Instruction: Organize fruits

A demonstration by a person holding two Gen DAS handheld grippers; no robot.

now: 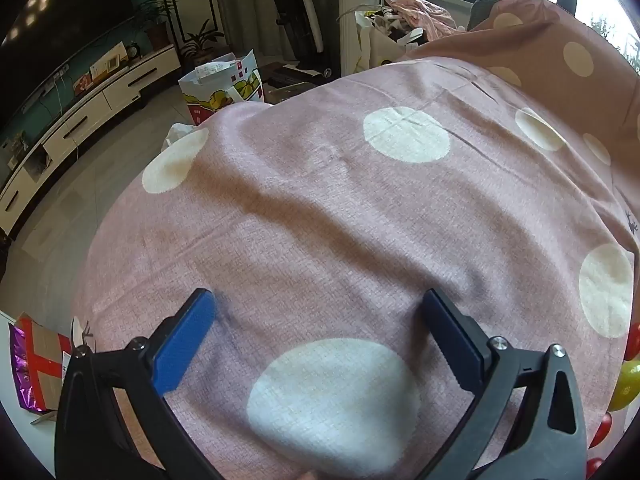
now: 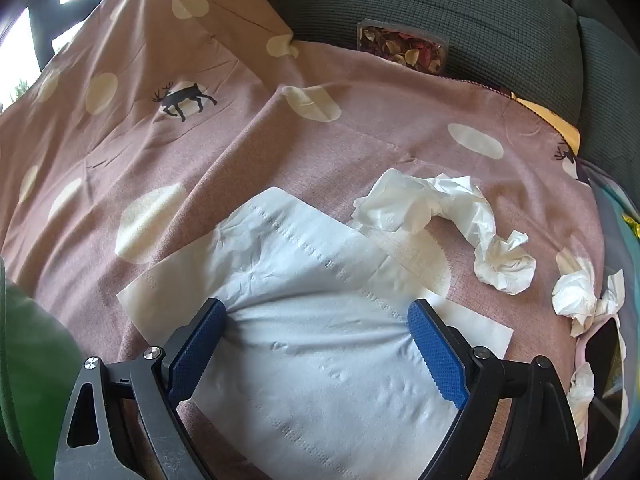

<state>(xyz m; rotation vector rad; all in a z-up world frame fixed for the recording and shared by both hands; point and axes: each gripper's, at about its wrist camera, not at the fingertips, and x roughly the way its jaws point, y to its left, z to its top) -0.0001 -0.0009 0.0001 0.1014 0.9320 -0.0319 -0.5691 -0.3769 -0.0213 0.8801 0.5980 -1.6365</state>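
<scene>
**Still nothing is being held, and the fruits are sitting at the very edge of view**

Both grippers are pointing down at a pink sheet (image 1: 320,208) with pale dots. The left gripper (image 1: 318,312) is hanging over bare cloth with its blue fingers wide apart and nothing between them. The fruits are showing only at the lower right border of the left wrist view: a yellow-green fruit (image 1: 628,386) and some small red fruits (image 1: 634,342) above and below it, cut off by the rim of the picture.

The right gripper (image 2: 316,320) is also standing open and empty, low over a flat white paper napkin (image 2: 304,344) in the lower middle of its view. Crumpled tissues (image 2: 448,216) are lying at the right of that frame. No fruit is visible there.

The risk, in my judgement, is coming from the soft, wrinkled sheet: round fruits may be rolling away when a finger is nudging them. The small red ones look delicate, so a hard squeeze could be bruising them. Also the right gripper, if closing now, would be catching the napkin or a fold of cloth instead of fruit.
</scene>
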